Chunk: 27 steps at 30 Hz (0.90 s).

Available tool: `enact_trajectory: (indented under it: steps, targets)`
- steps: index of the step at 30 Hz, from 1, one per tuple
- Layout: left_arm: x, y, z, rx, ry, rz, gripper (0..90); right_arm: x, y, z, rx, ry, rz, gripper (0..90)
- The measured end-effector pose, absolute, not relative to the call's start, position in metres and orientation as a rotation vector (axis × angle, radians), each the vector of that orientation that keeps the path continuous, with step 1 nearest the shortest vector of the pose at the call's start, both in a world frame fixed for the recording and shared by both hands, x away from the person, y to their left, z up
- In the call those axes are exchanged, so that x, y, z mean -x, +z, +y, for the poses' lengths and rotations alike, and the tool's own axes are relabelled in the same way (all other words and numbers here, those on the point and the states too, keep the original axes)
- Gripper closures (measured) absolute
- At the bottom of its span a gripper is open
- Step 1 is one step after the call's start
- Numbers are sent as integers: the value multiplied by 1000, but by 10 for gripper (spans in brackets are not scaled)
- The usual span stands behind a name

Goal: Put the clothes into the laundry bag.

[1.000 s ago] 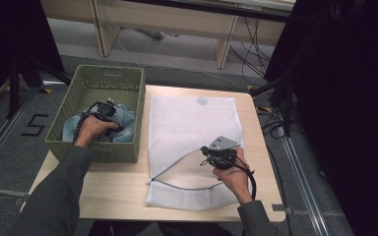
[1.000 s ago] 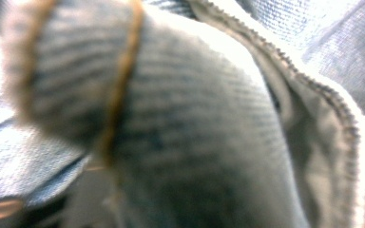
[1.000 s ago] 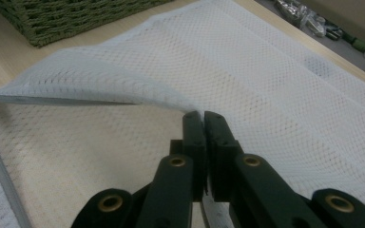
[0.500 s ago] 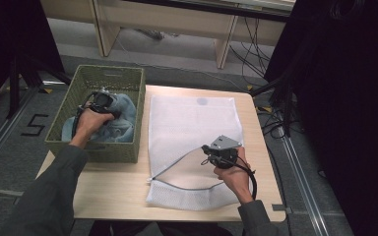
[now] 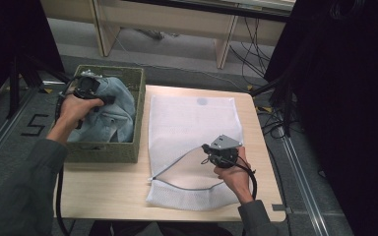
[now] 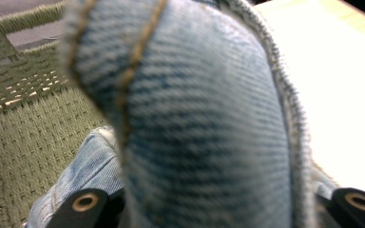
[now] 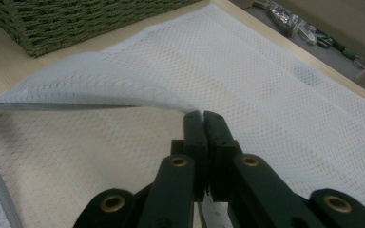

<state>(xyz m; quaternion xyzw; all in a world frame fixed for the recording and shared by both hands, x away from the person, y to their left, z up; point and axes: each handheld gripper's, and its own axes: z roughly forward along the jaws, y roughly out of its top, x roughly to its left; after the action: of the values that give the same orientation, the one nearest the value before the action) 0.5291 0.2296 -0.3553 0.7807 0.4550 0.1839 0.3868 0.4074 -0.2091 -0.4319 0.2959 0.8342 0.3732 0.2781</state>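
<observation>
A light blue denim garment (image 5: pixel 112 112) hangs partly lifted out of the green woven basket (image 5: pixel 103 152) at the table's left. My left gripper (image 5: pixel 101 96) is shut on a thick fold of it, having closed on it within the last second. In the left gripper view the denim (image 6: pixel 195 118) bulges between the jaws, above the basket's weave (image 6: pixel 19 118). A white mesh laundry bag (image 5: pixel 192 118) lies flat on the table. My right gripper (image 5: pixel 207 150) is shut on the upper edge of its zippered mouth (image 7: pixel 203 116), holding that layer raised off the lower one.
The wooden table (image 5: pixel 103 196) has bare room in front of the basket and along its right edge. The basket's corner (image 7: pixel 66 19) stands close to the bag's left side. Desk legs and cables stand on the floor beyond the table.
My left hand has risen, pulling the denim garment up out of the basket. The right gripper and the mesh bag have stayed in place.
</observation>
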Motion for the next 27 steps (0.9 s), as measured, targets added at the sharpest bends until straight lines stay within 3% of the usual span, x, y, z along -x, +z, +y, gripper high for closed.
enact_trajectory:
  steps: [14,27]
  targets:
    - [-498,-293,237,-1882,470,1088,769,-407,-431,-209,-806,1001,2248,897]
    - [-478,-273,232,-1928,441,1025,771,-407,-432,-208,-807,1005,2242,897]
